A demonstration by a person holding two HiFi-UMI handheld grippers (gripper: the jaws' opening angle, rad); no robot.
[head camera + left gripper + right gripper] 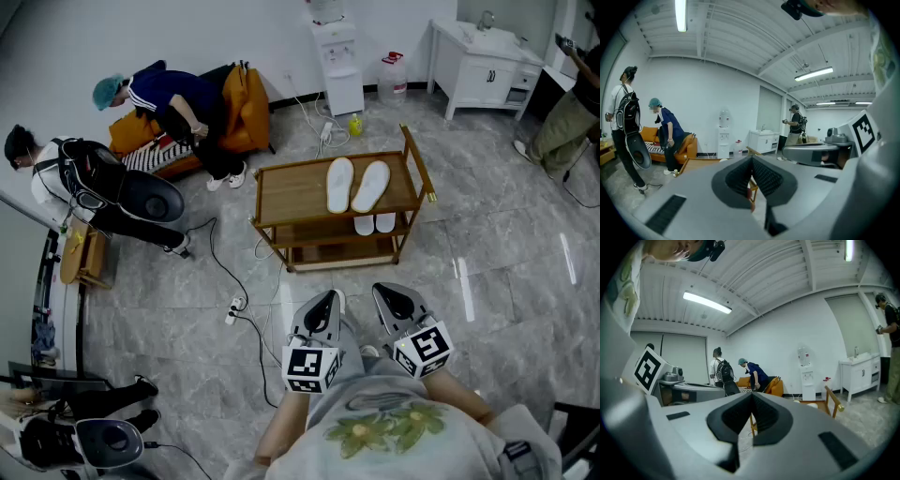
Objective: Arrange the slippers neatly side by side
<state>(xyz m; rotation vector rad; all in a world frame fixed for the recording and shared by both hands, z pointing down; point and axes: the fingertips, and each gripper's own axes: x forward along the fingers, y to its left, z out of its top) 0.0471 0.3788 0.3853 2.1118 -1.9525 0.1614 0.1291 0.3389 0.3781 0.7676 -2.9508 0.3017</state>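
Note:
Two white slippers (339, 184) (371, 186) lie soles up, side by side, on the top shelf of a wooden cart (281, 192). A second white pair (374, 223) rests on the cart's lower shelf. My left gripper (323, 302) and right gripper (394, 298) hover close to my body, well short of the cart, both shut and empty. In the left gripper view the left gripper (751, 171) has its pads pressed together. The right gripper (751, 412) looks the same in the right gripper view, with the cart's handle (833, 401) beyond it.
Cables and a power strip (233, 307) trail across the floor left of the cart. Two people stand by an orange sofa (246, 117) at the back left. A water dispenser (339, 66), a jug (392, 77) and a white cabinet (478, 70) line the far wall.

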